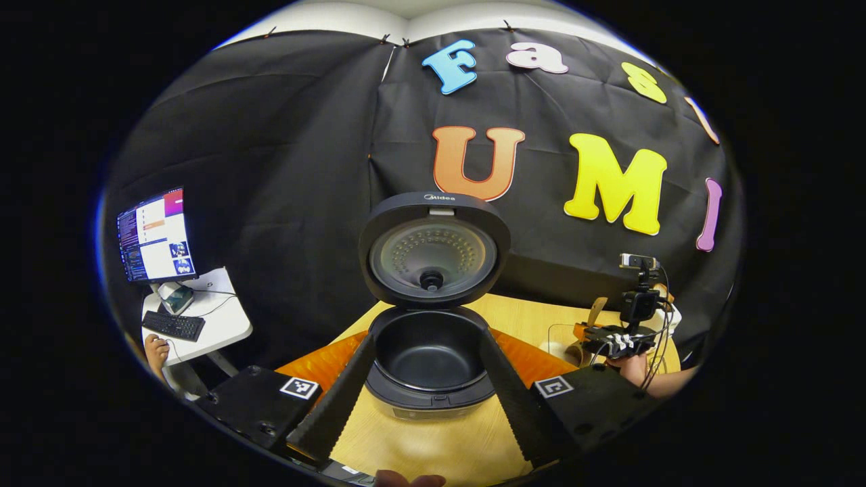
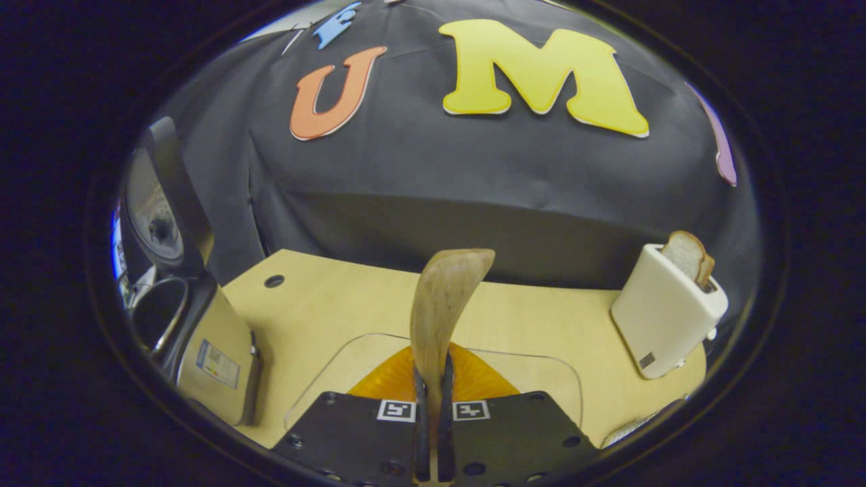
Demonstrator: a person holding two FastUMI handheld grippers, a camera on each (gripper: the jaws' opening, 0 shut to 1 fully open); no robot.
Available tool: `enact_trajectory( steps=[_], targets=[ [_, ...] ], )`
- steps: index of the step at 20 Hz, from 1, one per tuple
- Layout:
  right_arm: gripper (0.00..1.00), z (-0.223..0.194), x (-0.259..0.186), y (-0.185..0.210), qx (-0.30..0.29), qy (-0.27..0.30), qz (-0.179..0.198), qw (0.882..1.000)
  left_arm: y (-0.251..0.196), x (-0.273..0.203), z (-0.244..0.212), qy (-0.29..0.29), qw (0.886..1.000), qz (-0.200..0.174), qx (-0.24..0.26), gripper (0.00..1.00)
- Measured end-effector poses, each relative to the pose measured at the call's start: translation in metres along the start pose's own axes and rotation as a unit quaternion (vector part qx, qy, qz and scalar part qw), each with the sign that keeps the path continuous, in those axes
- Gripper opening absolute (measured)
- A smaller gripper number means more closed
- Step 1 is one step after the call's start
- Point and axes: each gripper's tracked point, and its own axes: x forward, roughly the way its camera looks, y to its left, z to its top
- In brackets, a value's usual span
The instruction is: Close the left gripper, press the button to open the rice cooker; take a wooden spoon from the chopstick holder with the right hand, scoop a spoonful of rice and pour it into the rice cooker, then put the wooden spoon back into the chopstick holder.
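Rice cooker pot mouth wide open, clear from above and front. Raised lid stands upright at the back, blocks any approach from behind. Left gripper fingers spread, one each side of the pot, so side room's tight there. In right gripper view, cooker body walls off the left edge, toaster w/ bread sits far right. Bare tabletop between them, open lane straight ahead past the wooden spoon bowl.
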Motion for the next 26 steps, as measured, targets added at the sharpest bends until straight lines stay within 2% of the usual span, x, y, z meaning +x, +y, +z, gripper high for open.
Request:
enact_trajectory(
  steps=[3, 6, 9, 15, 17, 21, 26],
  targets=[
    [0.05, -0.003, -0.002, 0.02, 0.056, 0.014, 0.041, 0.997, 0.003, -0.003, -0.004, 0.006, 1.0, 0.001, -0.004, 0.99],
    [0.05, -0.002, -0.004, 0.025, 0.107, 0.023, 0.065, 0.992, 0.004, -0.006, -0.001, 0.003, 1.0, 0.003, 0.002, 1.0],
    [0.05, -0.003, -0.007, 0.029, 0.204, 0.037, 0.091, 0.974, 0.0, -0.009, -0.002, 0.006, 1.0, 0.001, 0.007, 0.99],
    [0.05, -0.007, -0.012, -0.003, 0.329, 0.033, 0.11, 0.937, -0.018, -0.012, 0.005, 0.004, 1.0, -0.01, 0.025, 1.0],
    [0.05, -0.008, -0.018, -0.017, 0.356, 0.03, 0.108, 0.928, -0.028, -0.012, 0.004, 0.006, 1.0, -0.016, 0.022, 1.0],
    [0.05, 0.004, -0.032, -0.043, 0.387, 0.008, 0.106, 0.916, -0.046, -0.013, 0.004, 0.005, 0.999, -0.024, 0.025, 0.99],
    [0.05, 0.03, -0.053, -0.061, 0.455, -0.016, 0.13, 0.881, -0.059, -0.019, 0.015, -0.012, 0.999, -0.02, 0.031, 1.0]
  ],
)
